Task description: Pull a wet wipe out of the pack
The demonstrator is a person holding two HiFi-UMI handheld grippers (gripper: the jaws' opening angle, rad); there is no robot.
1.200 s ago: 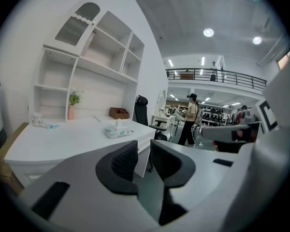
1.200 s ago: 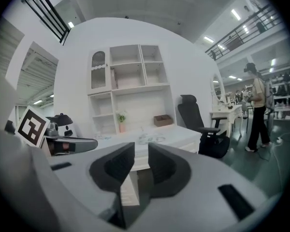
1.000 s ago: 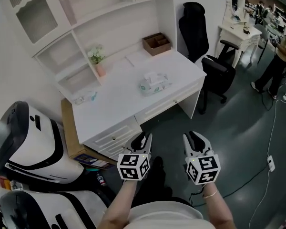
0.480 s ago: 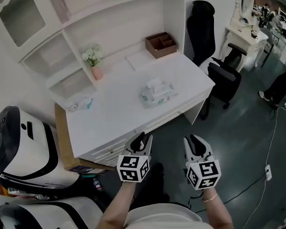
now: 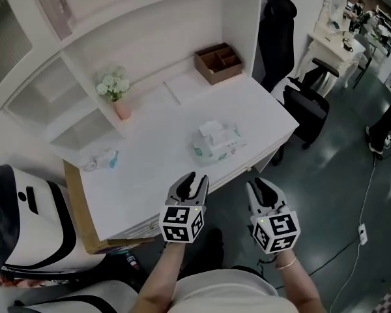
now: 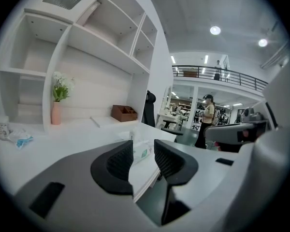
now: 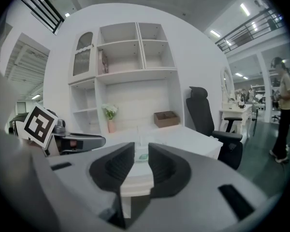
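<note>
**Both grippers empty, short of the desk where the wipe pack lies**

The left gripper (image 5: 197, 181) hangs over the near edge of the white desk (image 5: 143, 175). Its jaws are opening and a clear gap shows between the ribbed black pads (image 6: 117, 162). Nothing sits in that gap and the pads touch nothing. The right gripper (image 5: 259, 186) is level with it, just beside it, over the dark floor at the desk's front edge. Its jaws stand a narrow slit apart and grasp nothing. Each gripper has a smooth grey body and carries a white cube with black square markers.

At the far left stands a glossy white machine shell (image 5: 23, 207) with black trim. On the left end of the desk lies a small crumpled white and blue packet (image 5: 101, 158). Behind it, against the shelf unit, a slim pink vase (image 5: 122, 108) holds white flowers. The wet wipe pack (image 5: 216, 142) lies flat near the middle of the smooth desktop, well ahead of both grippers. It is a soft, rectangular pouch, pale with green print, and a white sheet sticks up from its top. In both gripper views it shows far off through the jaw gap (image 6: 141, 151) (image 7: 143, 154). A brown wooden box (image 5: 218, 62) with compartments sits at the back right. A black office chair (image 5: 306, 106) stands to the right of the desk.
</note>
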